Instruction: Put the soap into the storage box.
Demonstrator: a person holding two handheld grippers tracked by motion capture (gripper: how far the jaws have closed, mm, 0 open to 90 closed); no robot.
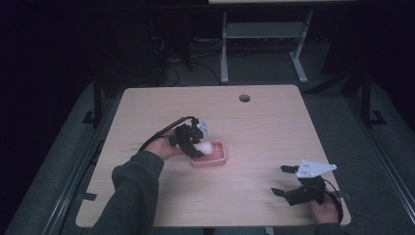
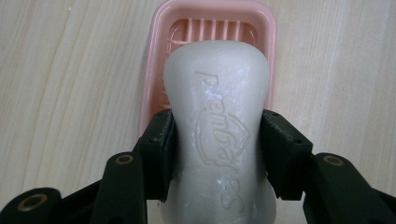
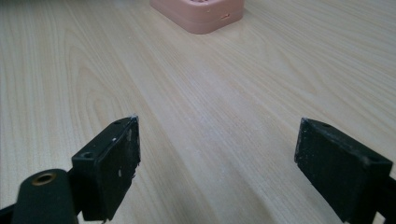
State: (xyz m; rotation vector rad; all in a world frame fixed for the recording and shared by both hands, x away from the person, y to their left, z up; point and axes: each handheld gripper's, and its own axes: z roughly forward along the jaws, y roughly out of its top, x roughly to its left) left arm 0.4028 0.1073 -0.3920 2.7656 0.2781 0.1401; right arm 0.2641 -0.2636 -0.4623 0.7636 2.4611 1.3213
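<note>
From the high view, the left gripper (image 1: 201,143) is clamped on a white bar of soap (image 1: 205,147), holding it over the near-left end of a pink soap dish (image 1: 218,159) at the middle of the wooden table (image 1: 264,127); the right gripper (image 1: 283,180) rests near the table's near-right corner, well apart from the dish, its jaws spread with nothing between them; a round hole (image 1: 244,98) pierces the tabletop at the far edge.

In the left gripper view, the left gripper (image 2: 217,149) has both black pads pressed against the flanks of the bar of soap (image 2: 219,98); the bar is smooth, waxy and rounded, with raised lettering along its face; it hangs over the soap dish (image 2: 266,28), a rounded rectangular plastic tray with a slotted floor; whether soap and dish touch cannot be told.

In the right gripper view, the right gripper (image 3: 217,140) stands wide open above bare pale woodgrain; one corner of the soap dish (image 3: 201,16) lies ahead, nothing standing between.
</note>
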